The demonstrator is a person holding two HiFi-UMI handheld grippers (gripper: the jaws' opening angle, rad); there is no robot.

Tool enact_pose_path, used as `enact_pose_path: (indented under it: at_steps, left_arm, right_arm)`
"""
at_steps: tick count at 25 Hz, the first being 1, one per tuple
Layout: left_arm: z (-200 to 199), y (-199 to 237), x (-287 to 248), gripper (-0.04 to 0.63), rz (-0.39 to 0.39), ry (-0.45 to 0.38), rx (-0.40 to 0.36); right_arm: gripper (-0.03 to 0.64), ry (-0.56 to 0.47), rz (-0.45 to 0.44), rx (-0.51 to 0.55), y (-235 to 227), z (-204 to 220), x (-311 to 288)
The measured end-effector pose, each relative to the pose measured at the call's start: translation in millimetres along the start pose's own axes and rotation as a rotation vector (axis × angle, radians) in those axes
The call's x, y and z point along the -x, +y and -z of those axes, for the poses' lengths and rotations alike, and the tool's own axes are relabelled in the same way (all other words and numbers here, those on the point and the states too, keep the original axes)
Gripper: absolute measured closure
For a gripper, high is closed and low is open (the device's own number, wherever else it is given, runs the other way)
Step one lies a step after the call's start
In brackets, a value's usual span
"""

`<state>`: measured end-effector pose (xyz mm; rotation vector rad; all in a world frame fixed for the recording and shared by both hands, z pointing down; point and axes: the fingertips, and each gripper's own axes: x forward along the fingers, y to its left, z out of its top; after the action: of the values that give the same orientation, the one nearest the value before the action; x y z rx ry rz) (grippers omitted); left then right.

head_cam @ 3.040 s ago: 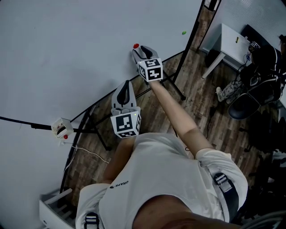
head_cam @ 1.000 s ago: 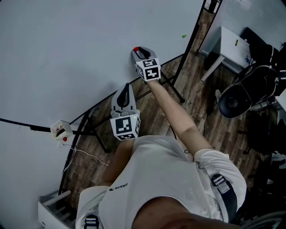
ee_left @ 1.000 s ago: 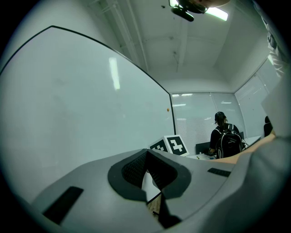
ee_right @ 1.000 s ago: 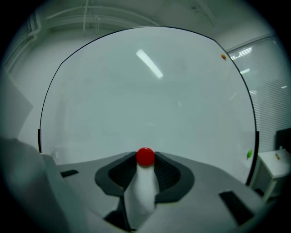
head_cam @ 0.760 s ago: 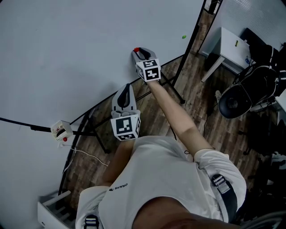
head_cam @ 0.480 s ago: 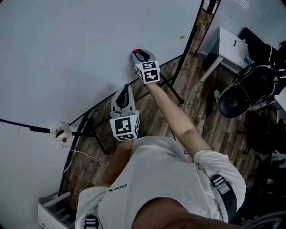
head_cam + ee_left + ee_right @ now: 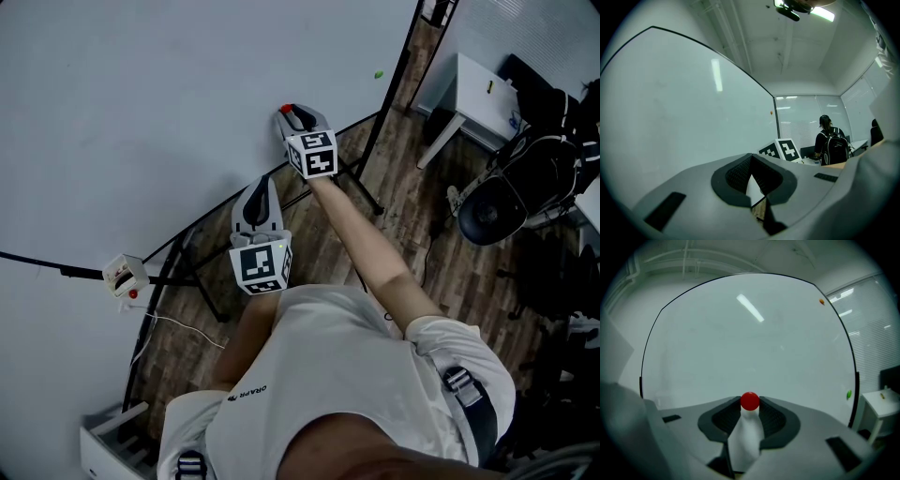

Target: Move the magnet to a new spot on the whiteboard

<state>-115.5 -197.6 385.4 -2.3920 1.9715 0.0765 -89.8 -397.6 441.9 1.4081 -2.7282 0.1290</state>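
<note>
The magnet [image 7: 750,401], small with a round red head, sits at the very tips of the right hand-held gripper [image 7: 750,405], pinched between its dark pads [image 7: 725,418], which close on it from both sides. In the head view it is a red dot [image 7: 285,109] at that gripper's front end, close against the whiteboard [image 7: 141,112]; whether it touches the surface or stands just off it I cannot tell.

The hold looks like a tip-only pinch on a rounded thing, so the squeeze should stay even, and any twist of the wrist could roll the magnet out. To free it, it seems better to draw straight back along the line of the jaws than to drag it sideways across the surface. The board straight ahead of the gripper, and to its left and above, is bare, so any of that would do as a new spot. A green magnet [image 7: 849,393] lies well off to the gripper's right and an orange magnet [image 7: 821,301] high to its right; best kept clear of both. To place it, bring it in square to the board, let it seat, then part the jaws and back straight out.

The left hand-held gripper [image 7: 751,161] has its jaws together with nothing between them; it hangs behind and left of the right one, and should stay out of the way.
</note>
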Motion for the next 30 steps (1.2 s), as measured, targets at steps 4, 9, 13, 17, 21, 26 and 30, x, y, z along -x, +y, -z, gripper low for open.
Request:
enact_pose_path:
  at_steps: [4,9,13,17,21,26,30]
  left_arm:
    - [1.9,0.3,0.3,0.594,0.002,0.002,0.002]
    - [5.2,0.9,-1.3,0.594,0.005,0.006,0.005]
    - [4.3,-2.0,-2.6,0.594,0.007,0.005,0.005]
    - [4.2,-1.5,-3.3,0.594,0.009,0.005,0.007]
    - [6.2,-0.1,-3.2,0.594,0.011,0.007,0.009]
    - [7.4,-0.9,-5.7,0.594,0.014,0.009,0.010]
    - [9.1,0.9,-7.8,0.594,0.019,0.013,0.010]
  right_arm:
    - [0.488,-0.019,-0.004,-0.003,3.1,-4.7,7.0]
    - [0.488,-0.040,-0.011,-0.010,7.1,-12.4,14.5]
    - [0.488,-0.046,-0.007,0.014,8.3,-15.6,22.8]
    - [0.488,-0.049,-0.011,0.017,12.5,-15.8,27.3]
    - [0.488,-0.047,-0.011,0.035,16.5,-11.5,32.1]
    - [0.488,-0.044,-0.012,0.023,15.2,-7.1,38.8]
    - [0.488,-0.055,-0.005,0.017,17.3,-8.7,46.3]
